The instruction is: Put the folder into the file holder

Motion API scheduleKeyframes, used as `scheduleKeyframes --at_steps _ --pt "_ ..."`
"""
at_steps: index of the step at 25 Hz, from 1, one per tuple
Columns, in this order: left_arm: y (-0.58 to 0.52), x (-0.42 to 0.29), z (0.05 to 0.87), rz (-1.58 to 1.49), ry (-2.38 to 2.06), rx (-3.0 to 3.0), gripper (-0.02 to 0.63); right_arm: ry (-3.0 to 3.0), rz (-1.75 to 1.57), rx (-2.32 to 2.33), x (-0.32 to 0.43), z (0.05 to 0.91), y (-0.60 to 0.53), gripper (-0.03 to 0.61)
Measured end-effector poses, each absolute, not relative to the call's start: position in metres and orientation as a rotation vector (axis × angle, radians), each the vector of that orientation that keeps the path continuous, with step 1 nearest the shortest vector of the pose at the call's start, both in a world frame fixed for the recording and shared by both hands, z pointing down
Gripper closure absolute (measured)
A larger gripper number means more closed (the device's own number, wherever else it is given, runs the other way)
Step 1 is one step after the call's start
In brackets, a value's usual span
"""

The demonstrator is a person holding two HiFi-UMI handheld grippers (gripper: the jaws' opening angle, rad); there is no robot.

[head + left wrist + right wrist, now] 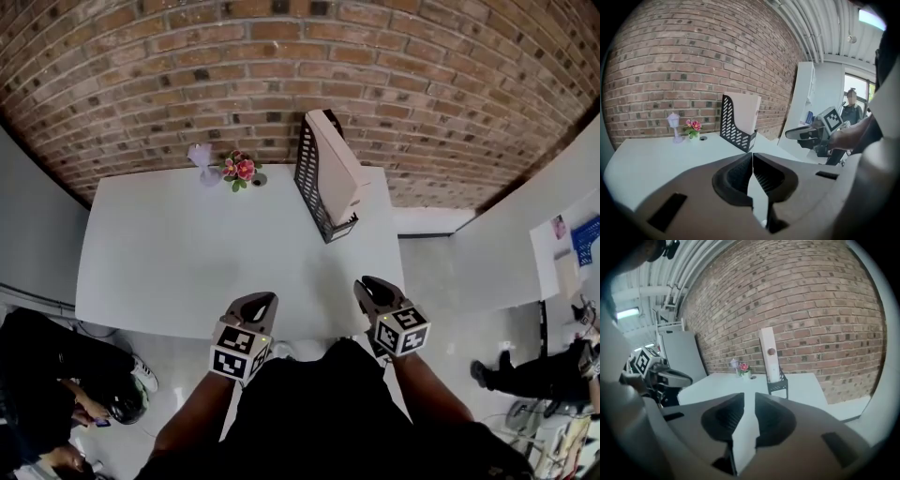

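Your left gripper [266,300] has jaws together; your right gripper [368,285], slightly apart and empty; both well short of the file holder [312,183], folder [337,161] inside.

Pink flowers [240,170] and a lilac lamp ornament [201,157] stand together on the white table [187,267] by the brick wall [281,75].
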State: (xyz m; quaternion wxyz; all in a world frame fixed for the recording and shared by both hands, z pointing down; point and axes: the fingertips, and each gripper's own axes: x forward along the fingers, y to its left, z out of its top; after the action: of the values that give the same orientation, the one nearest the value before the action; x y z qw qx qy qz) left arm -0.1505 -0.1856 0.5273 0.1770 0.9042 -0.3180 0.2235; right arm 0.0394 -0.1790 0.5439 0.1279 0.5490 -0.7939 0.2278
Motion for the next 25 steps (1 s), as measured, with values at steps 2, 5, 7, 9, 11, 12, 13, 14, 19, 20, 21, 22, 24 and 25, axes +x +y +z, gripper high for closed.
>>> scheduleKeyframes --at_steps 2,5,7,9,11,12,13,14,19,20,21,22,24,25 --pt "-0.185 -0.144 0.520 0.616 -0.890 2.584 0.607 -2.374 0.685 1.587 0.030 0.529 -0.170 0.565" --pt "-0.181 -0.134 0.511 0.585 -0.891 2.611 0.607 -2.418 0.646 1.577 0.023 0.515 -0.165 0.574" --pt "-0.176 -0.130 0.505 0.559 -0.902 2.618 0.607 -2.429 0.598 1.556 0.020 0.508 -0.163 0.575" --pt "-0.172 -0.126 0.500 0.533 -0.922 2.616 0.607 -2.440 0.556 1.541 0.021 0.501 -0.163 0.575" --pt "-0.167 -0.119 0.499 0.511 -0.932 2.600 0.607 -2.457 0.541 1.534 0.026 0.494 -0.161 0.575" --pt "-0.163 -0.116 0.498 0.502 -0.931 2.590 0.607 -2.463 0.539 1.529 0.028 0.490 -0.159 0.575" --pt "-0.159 -0.111 0.498 0.494 -0.927 2.581 0.607 -2.469 0.536 1.524 0.032 0.486 -0.157 0.575" --pt "-0.155 -0.106 0.497 0.487 -0.924 2.578 0.607 -2.476 0.528 1.519 0.035 0.481 -0.155 0.575" --pt "-0.149 -0.083 0.482 0.444 -0.960 2.604 0.607 -2.512 0.450 1.486 0.048 0.465 -0.148 0.575" --pt "-0.147 -0.079 0.479 0.433 -0.971 2.603 0.607 -2.515 0.440 1.478 0.051 0.464 -0.145 0.575" --pt "-0.145 -0.076 0.478 0.424 -0.980 2.603 0.607 -2.518 0.436 1.473 0.054 0.464 -0.142 0.575" --pt "-0.143 -0.072 0.476 0.422 -0.987 2.603 0.607 -2.521 0.436 1.469 0.057 0.463 -0.139 0.575" --pt "-0.137 -0.066 0.474 0.430 -0.994 2.604 0.607 -2.529 0.444 1.463 0.063 0.463 -0.133 0.575" --pt "-0.135 -0.063 0.474 0.437 -0.997 2.604 0.607 -2.535 0.448 1.459 0.066 0.463 -0.130 0.575"
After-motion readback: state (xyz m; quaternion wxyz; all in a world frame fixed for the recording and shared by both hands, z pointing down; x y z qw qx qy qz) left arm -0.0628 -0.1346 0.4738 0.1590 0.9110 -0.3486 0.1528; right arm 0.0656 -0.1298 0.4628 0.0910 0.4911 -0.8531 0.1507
